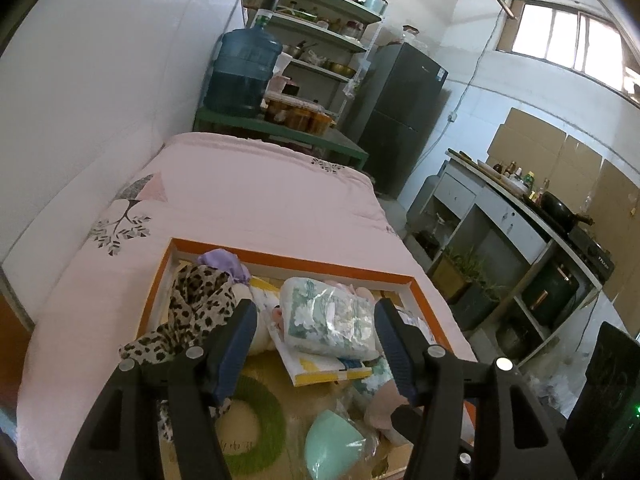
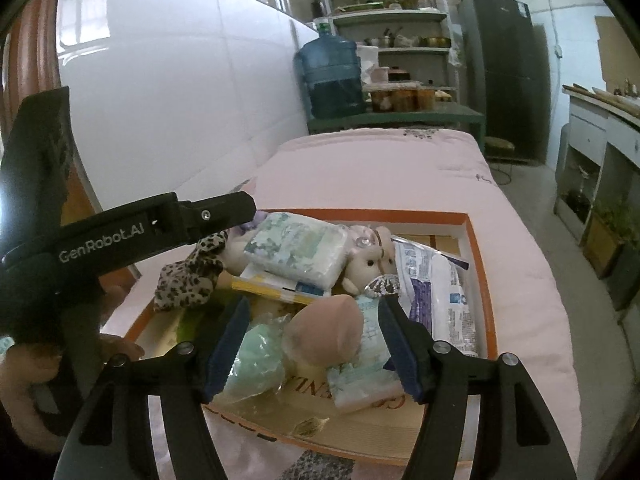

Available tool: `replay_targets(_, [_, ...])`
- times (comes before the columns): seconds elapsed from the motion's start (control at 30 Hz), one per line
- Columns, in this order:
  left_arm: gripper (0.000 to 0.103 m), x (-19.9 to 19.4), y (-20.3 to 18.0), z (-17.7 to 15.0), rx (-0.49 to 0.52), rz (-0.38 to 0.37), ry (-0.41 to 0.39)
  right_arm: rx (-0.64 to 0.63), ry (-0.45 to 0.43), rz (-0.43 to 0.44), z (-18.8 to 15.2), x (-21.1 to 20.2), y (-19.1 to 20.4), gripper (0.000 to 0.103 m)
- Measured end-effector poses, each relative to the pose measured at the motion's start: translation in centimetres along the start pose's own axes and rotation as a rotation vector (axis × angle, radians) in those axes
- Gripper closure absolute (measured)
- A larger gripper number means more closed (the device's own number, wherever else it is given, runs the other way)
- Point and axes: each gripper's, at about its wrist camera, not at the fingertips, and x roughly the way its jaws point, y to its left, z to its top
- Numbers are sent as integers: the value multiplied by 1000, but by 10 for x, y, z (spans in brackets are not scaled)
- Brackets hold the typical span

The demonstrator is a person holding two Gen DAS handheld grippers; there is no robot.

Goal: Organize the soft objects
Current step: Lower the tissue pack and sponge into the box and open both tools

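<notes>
An orange-rimmed shallow box [image 1: 320,264] lies on the pink bed and holds the soft things. My left gripper [image 1: 316,312] hovers open above a floral tissue pack [image 1: 332,320], with a leopard-print cloth [image 1: 196,304] at its left finger. In the right wrist view my right gripper [image 2: 314,308] stands open over a beige pad [image 2: 324,332] and a mint-green wrapped item [image 2: 256,356]; its pads touch neither. A white plush toy [image 2: 368,264] lies behind the pad. The left gripper [image 2: 216,208] reaches in from the left there, held by a hand [image 2: 24,384].
The pink bed cover [image 1: 260,192] runs along a white wall on the left. Beyond the bed's far end stand a blue water jug [image 1: 244,68], shelves and a dark fridge [image 1: 400,120]. A kitchen counter [image 1: 520,216] lines the right side. A blue-printed plastic pack [image 2: 436,300] fills the box's right side.
</notes>
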Motion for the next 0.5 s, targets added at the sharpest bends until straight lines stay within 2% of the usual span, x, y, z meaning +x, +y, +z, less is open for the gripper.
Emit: replay_targets(0.5, [42, -37, -9, -10, 24, 27, -16, 13, -14, -31, -4, -20, 5, 35])
